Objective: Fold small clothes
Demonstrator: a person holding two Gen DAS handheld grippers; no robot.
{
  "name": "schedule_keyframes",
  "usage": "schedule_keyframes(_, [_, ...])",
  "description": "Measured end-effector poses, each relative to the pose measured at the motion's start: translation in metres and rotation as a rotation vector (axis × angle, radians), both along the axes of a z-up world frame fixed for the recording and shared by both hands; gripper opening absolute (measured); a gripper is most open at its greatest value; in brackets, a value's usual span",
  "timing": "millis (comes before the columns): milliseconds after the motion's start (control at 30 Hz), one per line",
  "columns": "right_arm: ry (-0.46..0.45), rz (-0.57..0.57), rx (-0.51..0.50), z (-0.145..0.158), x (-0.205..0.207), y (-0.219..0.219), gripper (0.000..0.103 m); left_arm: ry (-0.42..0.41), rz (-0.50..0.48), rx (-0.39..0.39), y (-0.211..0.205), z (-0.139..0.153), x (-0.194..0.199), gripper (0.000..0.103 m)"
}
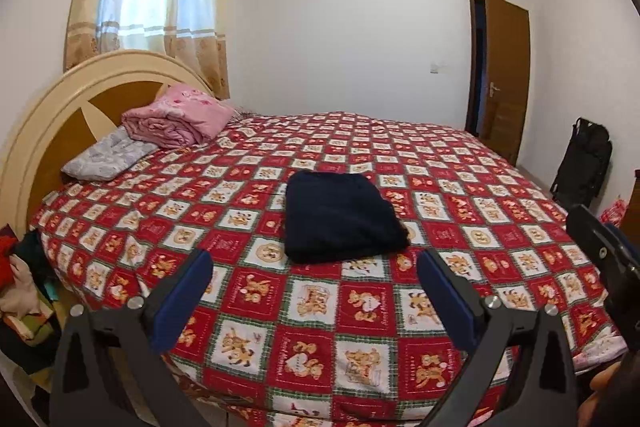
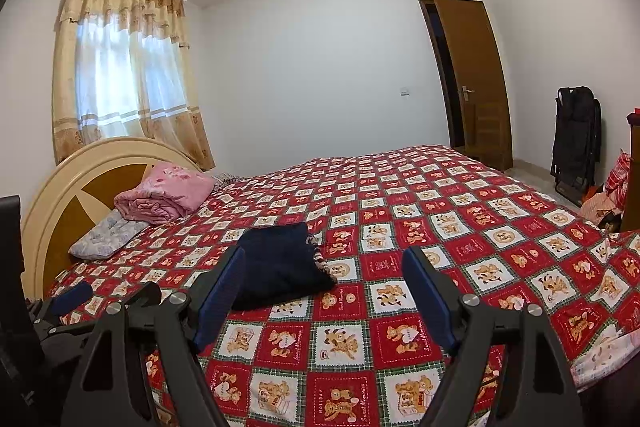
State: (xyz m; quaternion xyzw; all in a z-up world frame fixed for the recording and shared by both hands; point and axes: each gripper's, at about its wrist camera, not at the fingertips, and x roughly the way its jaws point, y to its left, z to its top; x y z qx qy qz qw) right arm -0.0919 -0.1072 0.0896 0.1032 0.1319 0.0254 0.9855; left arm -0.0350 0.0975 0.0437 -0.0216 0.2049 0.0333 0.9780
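Note:
A dark navy garment [image 1: 340, 217] lies folded into a compact rectangle on the red patterned bedspread [image 1: 460, 187]. My left gripper [image 1: 316, 259] hovers just short of its near edge, open, with nothing between the blue pads [image 1: 180, 299]. In the right wrist view the same folded garment [image 2: 280, 263] sits ahead and to the left, a striped bit of cloth peeking out at its right side. My right gripper [image 2: 324, 255] is open and empty above the bedspread [image 2: 440, 227]. The left gripper's fingers [image 2: 72, 295] show at that view's left edge.
A pink folded quilt [image 1: 176, 119] and a grey pillow [image 1: 108, 155] rest by the cream headboard [image 1: 48, 115]. Heaped clothes [image 1: 20, 287] lie off the bed's left side. A folded black chair [image 2: 576, 139] leans near the brown door [image 2: 472, 83]. The bed's near edge runs below both grippers.

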Motion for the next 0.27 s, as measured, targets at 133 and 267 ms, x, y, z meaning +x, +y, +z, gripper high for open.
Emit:
schedule_keyframes(133, [0.011, -0.003, 0.009, -0.0034, 0.0021, -0.0019, 0.081, -0.003, -0.005, 0.017, -0.0033, -0.0006, 0.0009, 0.103])
schedule_keyframes(267, [0.024, -0.012, 0.023, -0.0047, 0.0047, -0.005, 0.081, 0.007, -0.021, 0.02, -0.0059, -0.0017, 0.0041, 0.103])
